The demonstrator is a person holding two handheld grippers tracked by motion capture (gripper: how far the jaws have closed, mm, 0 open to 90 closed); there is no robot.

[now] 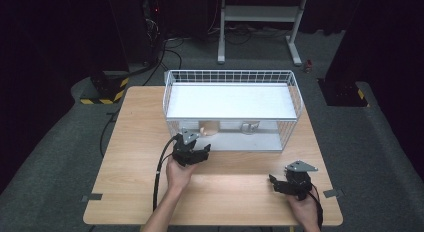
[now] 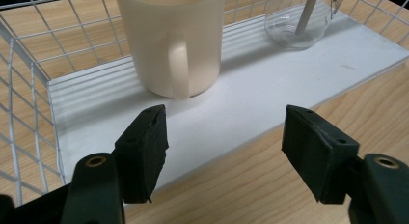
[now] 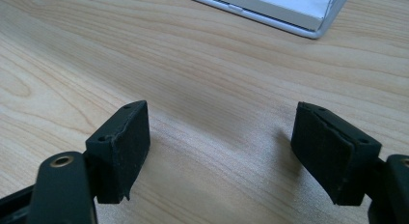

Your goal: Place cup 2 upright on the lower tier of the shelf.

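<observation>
Two black grippers are seen: the left gripper [image 1: 200, 153] and right gripper [image 1: 278, 184], each topped by a grey three-cornered plate, with rubber-padded jaws, brass-ringed screw holes and trailing black cable

Place: we read this as a lab or recording studio | Evidence: dark curtained surround, grey carpet, bare wooden desk [image 1: 140, 192] | 12 o'clock: white metal stand [image 1: 260, 14] | 10 o'clock: black equipment rack [image 1: 150, 22] with cables, hazard-striped base [image 1: 107, 94] | desk corners: tape marks [image 1: 92, 197]
</observation>
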